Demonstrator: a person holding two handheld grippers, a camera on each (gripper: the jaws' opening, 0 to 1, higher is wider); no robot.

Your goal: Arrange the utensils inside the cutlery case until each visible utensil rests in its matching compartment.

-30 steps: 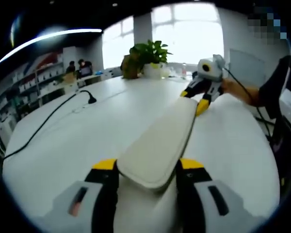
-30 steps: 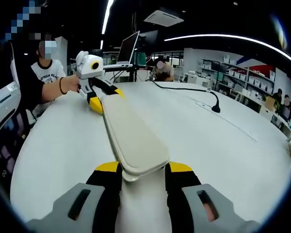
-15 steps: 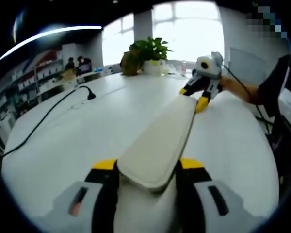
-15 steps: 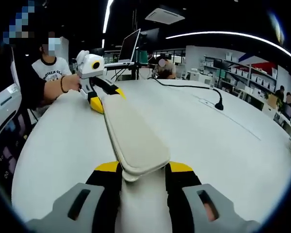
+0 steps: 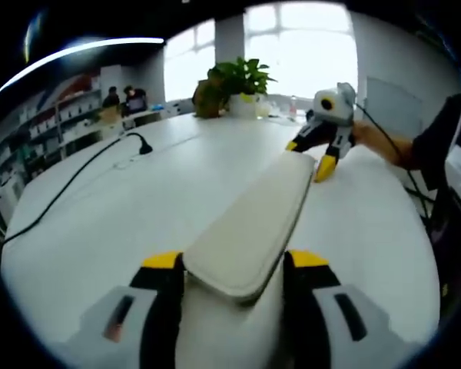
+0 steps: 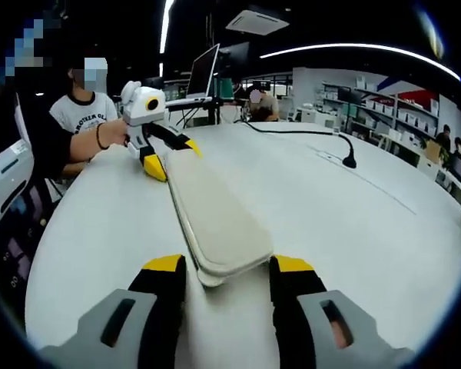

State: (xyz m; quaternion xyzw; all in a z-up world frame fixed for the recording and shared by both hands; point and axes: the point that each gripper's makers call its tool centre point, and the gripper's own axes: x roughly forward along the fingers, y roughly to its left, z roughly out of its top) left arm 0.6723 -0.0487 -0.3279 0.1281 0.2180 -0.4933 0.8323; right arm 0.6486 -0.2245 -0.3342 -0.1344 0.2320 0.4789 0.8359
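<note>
Left claw jaws sit either side of the near end of the closed cutlery case. In the left gripper view both yellow tips look to be touching the case's sides, so clamped on it. Case is long, beige, lid down, lying flat on the white bench. No utensils visible, contents hidden by the lid.

Right claw is at the opposite end of the same case. In the right gripper view there's a visible gap between each yellow tip and the case edge, so jaws are apart and just straddling that end, not gripping.

Each claw also shows at the far end of the other's view: right claw with its yellow tips flanking the far case end, held by a hand; left claw likewise, held by a hand with a dark wristband.

Also on the bench: black cable ending in a plug, well away from the case, and a potted plant at the far edge near the windows. Laptop on a stand beyond the bench, shelving along the wall.
</note>
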